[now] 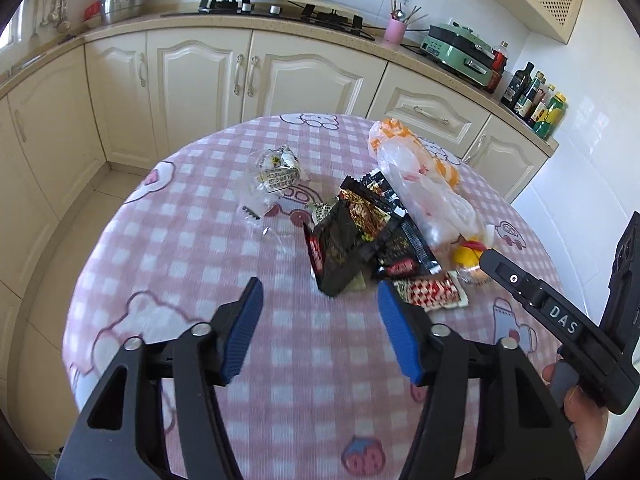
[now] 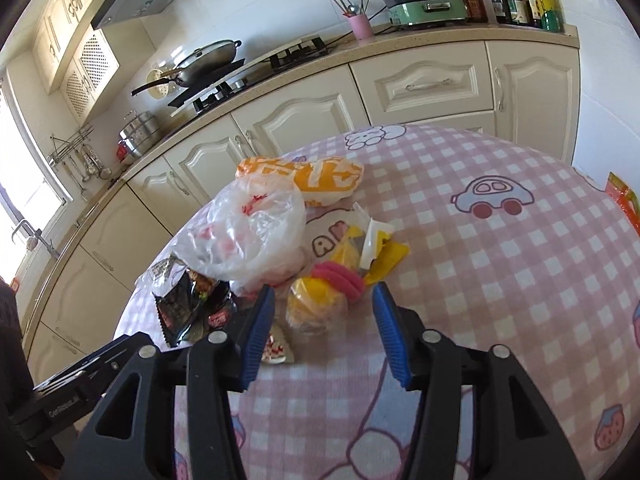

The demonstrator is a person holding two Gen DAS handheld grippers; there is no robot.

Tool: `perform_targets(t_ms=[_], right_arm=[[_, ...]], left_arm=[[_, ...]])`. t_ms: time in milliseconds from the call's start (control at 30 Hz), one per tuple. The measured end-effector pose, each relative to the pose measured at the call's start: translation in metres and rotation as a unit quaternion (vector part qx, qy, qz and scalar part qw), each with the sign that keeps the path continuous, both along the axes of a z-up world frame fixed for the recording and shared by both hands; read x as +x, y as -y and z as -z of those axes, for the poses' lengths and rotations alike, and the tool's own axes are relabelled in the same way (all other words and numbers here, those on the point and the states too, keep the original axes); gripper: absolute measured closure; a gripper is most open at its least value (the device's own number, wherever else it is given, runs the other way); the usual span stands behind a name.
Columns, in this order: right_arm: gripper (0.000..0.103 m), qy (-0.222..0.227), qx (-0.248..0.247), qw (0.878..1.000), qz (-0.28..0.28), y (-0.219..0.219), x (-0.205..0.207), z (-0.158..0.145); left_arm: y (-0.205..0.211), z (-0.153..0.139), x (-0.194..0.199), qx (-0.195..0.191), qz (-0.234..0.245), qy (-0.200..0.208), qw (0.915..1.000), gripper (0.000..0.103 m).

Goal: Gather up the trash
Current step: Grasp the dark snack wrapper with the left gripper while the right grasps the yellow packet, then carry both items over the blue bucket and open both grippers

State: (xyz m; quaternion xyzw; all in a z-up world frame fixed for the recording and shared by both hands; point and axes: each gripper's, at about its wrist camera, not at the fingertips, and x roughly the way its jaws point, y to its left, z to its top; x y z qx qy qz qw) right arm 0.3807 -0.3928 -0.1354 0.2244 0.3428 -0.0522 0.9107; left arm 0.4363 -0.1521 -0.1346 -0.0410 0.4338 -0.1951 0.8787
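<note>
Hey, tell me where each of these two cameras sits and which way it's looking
Left wrist: on the left tongs, aimed down at the black snack wrappers; shows its open blue pads, the right tongs and a hand.
Right wrist: on the right tongs, aimed down at the yellow wrapper and clear plastic bag; open pads, left tongs' body at lower left.
Shared: pink checked tablecloth, the trash pile, green cooker, stove.

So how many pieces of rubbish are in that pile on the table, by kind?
Black foil wrappers: 2 seen, overlapping
Plastic bags: 2
Clear wrapper: 1
Red-and-white wrapper: 1
Yellow-and-pink bundle: 1
Total: 7 at least
</note>
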Motion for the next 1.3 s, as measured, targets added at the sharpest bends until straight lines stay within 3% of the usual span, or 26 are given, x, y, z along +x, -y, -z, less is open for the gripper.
perform_targets(t_ms=[67, 100, 233, 300, 367, 633, 867, 1067, 1300], right_arm=[[0.060, -0.002, 0.003, 1.000, -0.003, 0.003, 0.003, 0.003], [0.068, -0.003, 0.004, 1.000, -0.005, 0.005, 0.004, 0.004], [0.075, 0.002, 0.007, 1.000, -0.006, 0.008, 0.004, 0.005], [0.078, 0.004, 0.006, 1.000, -0.009, 0.007, 0.004, 0.005], [0.079, 0.005, 0.002, 1.000, -0.011, 0.006, 0.003, 0.003], [0.081, 0.034, -0.018, 0.999, -0.001, 0.000, -0.021, -0.015], [0.081, 0.078, -0.041, 0.996, -0.009, -0.023, -0.057, -0.057], [0.081, 0.098, -0.046, 0.992, -0.068, -0.082, -0.071, -0.082], [0.081, 0.097, -0.039, 0.983, -0.150, -0.169, -0.081, -0.088]], left_arm=[[0.003, 0.005, 0.009, 0.002, 0.000, -0.005, 1.0000, 0.055], [0.004, 0.007, 0.013, -0.002, 0.000, -0.008, 1.0000, 0.057], [0.011, 0.016, 0.024, -0.009, 0.005, -0.023, 0.9997, 0.067], [0.015, 0.019, 0.028, -0.011, 0.012, -0.028, 0.9995, 0.087], [0.014, 0.019, 0.028, -0.015, 0.008, -0.026, 0.9995, 0.096], [-0.004, -0.005, -0.002, -0.041, 0.002, 0.014, 0.9991, 0.099], [-0.035, -0.034, -0.039, -0.054, -0.012, 0.050, 0.9972, 0.099], [-0.074, -0.051, -0.074, -0.054, -0.037, 0.067, 0.9957, 0.099], [-0.144, -0.059, -0.115, -0.057, -0.088, 0.078, 0.9914, 0.099]])
